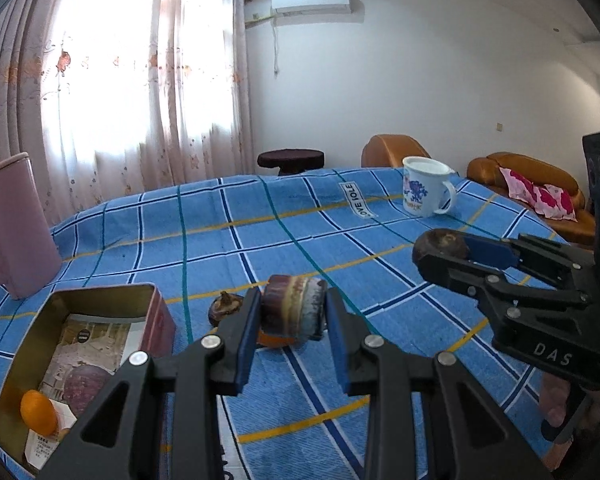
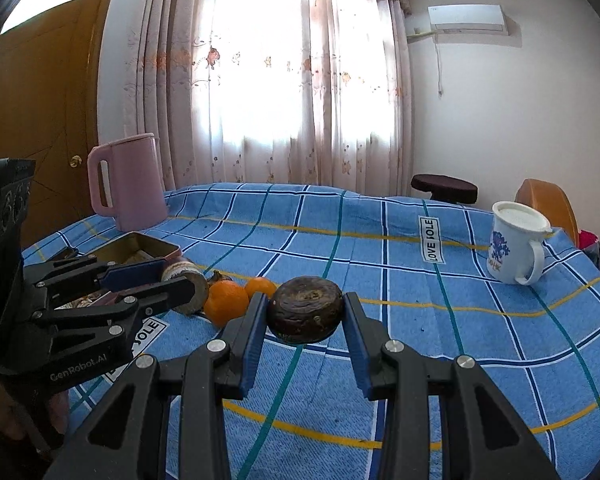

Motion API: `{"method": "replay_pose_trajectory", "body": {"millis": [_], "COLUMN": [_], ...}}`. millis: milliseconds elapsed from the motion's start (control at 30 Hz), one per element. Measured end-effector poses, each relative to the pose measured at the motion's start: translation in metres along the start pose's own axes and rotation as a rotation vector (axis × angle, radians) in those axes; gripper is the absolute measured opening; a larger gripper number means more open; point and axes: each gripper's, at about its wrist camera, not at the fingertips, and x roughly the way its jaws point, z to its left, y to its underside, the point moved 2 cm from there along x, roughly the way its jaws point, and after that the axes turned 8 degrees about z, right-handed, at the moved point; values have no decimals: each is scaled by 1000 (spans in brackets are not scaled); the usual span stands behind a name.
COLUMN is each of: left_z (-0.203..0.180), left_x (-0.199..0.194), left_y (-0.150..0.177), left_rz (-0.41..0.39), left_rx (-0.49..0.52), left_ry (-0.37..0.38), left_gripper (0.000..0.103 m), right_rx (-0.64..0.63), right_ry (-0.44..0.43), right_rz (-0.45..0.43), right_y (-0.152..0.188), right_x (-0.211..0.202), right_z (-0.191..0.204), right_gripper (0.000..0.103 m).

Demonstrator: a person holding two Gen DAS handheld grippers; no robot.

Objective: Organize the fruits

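Left wrist view: my left gripper (image 1: 290,312) is clenching a banded purple-brown cylindrical piece (image 1: 294,307); my right gripper (image 2: 305,312) is grasping a dark brown round fruit (image 2: 305,309). Both should be lowered squarely into the open gold tin box (image 1: 18,354).

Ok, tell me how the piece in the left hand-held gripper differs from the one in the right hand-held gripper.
The banded chunk in the left hand-held gripper is a cut cylinder, striped purple, tan and grey; the dark round fruit in the right hand-held gripper is whole, flattened and evenly brown. The chunk has flat cut faces; the round fruit looks wrinkled. Both are clamped between blue pads above the blue checked cloth.
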Motion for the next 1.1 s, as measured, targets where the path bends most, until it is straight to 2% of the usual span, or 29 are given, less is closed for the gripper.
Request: {"method": "replay_pose_trajectory", "body": {"millis": [567, 833, 1100], "left_z": [1, 8, 31], "left_x": [-20, -22, -32], "left_y": [2, 4, 10], "left_rz": [-104, -104, -101], "left_rx": [-7, -14, -59], "left_ry": [-34, -34, -58], "left_gripper": [34, 34, 34], "right_rx": [-29, -65, -109], "right_ry": [19, 30, -7], "right_rz": [-61, -80, -68], "right_y": [0, -2, -13], "right_x": [-11, -11, 2], "right_z": [7, 19, 46], "right_gripper": [40, 40, 40]}}
